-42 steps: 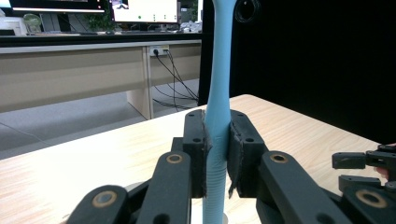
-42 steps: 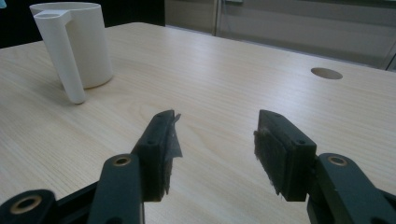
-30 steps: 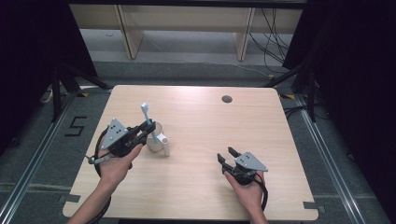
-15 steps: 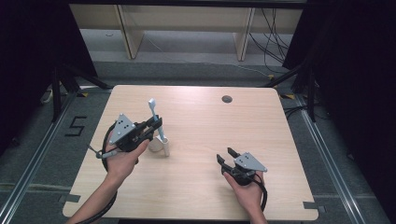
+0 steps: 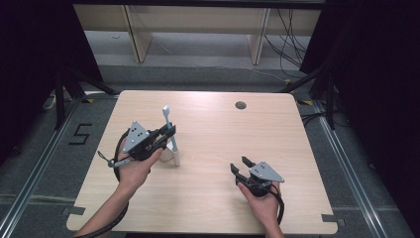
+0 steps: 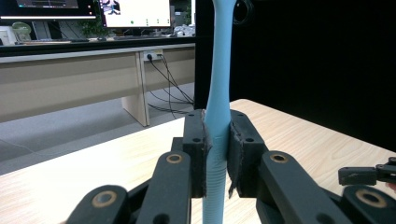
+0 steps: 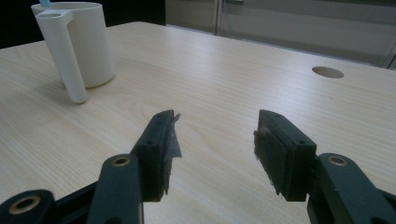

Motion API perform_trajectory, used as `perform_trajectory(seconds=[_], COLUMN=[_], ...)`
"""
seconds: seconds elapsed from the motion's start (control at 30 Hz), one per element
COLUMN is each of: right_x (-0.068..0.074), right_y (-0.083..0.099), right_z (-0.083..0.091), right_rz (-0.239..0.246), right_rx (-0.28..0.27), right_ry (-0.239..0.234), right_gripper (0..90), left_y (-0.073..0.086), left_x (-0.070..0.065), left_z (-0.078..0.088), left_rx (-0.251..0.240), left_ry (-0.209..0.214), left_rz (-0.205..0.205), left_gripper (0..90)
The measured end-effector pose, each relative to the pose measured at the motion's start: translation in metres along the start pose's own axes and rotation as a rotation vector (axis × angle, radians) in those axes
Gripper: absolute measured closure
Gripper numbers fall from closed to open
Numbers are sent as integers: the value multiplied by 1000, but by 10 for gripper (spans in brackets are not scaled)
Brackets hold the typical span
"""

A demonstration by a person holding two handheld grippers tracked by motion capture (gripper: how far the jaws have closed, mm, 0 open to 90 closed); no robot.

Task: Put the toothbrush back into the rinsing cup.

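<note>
A light blue, toothbrush-like stick [image 5: 169,126] stands upright, and my left gripper [image 5: 168,135] is shut on its shaft. In the left gripper view the pads clamp the blue shaft [image 6: 218,93] on both sides, my left gripper [image 6: 217,154] pointing level. Its lower end reaches into a white cup [image 5: 174,157] with a side tube, standing on the table just right of that hand. The cup [image 7: 79,44] has a bit of blue at its rim. My right gripper [image 5: 240,166] rests low at the front right, open and empty [image 7: 215,149].
The wooden table [image 5: 277,144] has a round cable hole [image 5: 240,105] near its far edge, and this hole [image 7: 327,72] lies ahead of my right gripper. Dark stands and cables surround the table on the floor.
My left gripper has carried the blue stick a little to the right and brought it more upright over the cup. The right hand has stayed put.
</note>
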State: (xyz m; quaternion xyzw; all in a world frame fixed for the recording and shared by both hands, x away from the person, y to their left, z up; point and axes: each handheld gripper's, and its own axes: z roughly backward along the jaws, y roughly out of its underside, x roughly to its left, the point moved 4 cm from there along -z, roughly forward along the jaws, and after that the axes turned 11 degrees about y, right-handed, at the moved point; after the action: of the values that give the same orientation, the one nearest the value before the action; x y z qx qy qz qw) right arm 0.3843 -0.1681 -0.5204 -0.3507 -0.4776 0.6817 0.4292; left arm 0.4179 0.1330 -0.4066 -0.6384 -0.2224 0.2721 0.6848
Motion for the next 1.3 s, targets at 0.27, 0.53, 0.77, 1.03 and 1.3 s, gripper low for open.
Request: perform_trajectory(seconds=[0.27,0.53,0.77,1.03,1.3], right_x=[-1,0,1,2,2], right_y=[0,1,1,2,2], right_z=[0,1,1,0,-1], right_rz=[7,7,-1,11,11], right_rx=[-3,13,16,17,14], right_ry=[7,12,1,8,11], right_gripper=[481,481,481,480,480], left_y=[7,11,15,20,24], left_x=[0,1,2,3,3], left_z=[-2,-3,-4,-2,-4], left_rx=[11,18,5,25,26], left_ry=[-4,-9,-9,-15,-13], left_rz=[5,5,7,9,10], left_gripper=[783,784,784,783,783])
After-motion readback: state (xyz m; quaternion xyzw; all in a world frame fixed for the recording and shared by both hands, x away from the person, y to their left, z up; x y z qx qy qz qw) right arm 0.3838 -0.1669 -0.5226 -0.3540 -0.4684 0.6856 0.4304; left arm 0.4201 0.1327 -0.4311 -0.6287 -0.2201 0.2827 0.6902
